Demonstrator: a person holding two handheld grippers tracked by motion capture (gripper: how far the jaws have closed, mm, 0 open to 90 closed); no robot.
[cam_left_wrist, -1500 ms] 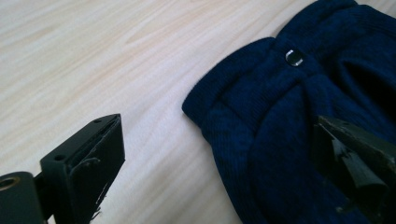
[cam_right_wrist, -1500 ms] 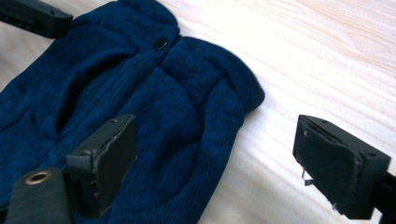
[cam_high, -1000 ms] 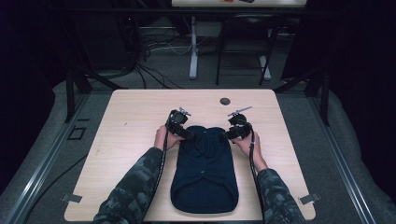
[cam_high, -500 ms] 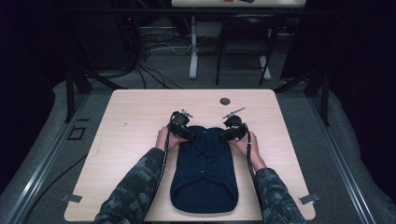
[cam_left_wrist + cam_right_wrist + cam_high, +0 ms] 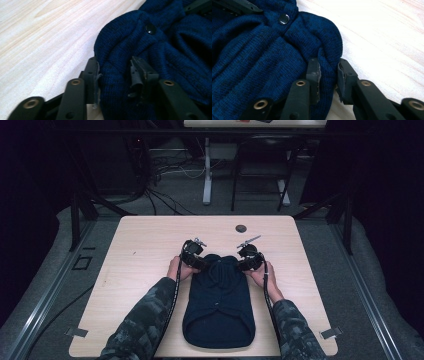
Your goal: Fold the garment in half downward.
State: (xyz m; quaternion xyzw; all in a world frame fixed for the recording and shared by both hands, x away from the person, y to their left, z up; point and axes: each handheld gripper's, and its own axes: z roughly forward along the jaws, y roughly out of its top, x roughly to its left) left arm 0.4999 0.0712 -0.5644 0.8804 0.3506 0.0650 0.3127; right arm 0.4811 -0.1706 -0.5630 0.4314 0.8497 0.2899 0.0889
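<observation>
A dark blue knit sweater (image 5: 219,305) lies lengthwise on the wooden table (image 5: 150,245), its hem toward the person. My left gripper (image 5: 199,262) holds the sweater's far left corner, and my right gripper (image 5: 246,262) holds the far right corner. In the left gripper view, a thick fold of the sweater (image 5: 162,50) sits between the pads of my left gripper (image 5: 113,67); a black snap (image 5: 150,28) shows beyond. In the right gripper view, my right gripper (image 5: 328,66) pinches a fold of the sweater (image 5: 262,50) below a metal snap (image 5: 284,18).
A small dark round object (image 5: 241,228) lies on the table beyond the grippers. Bare wood stretches to the left and right of the sweater. Past the table's far edge, the floor holds cables and dark frame legs.
The two grippers have drawn closer together, the right one most, and the sweater's far end has bunched up narrower between them.
</observation>
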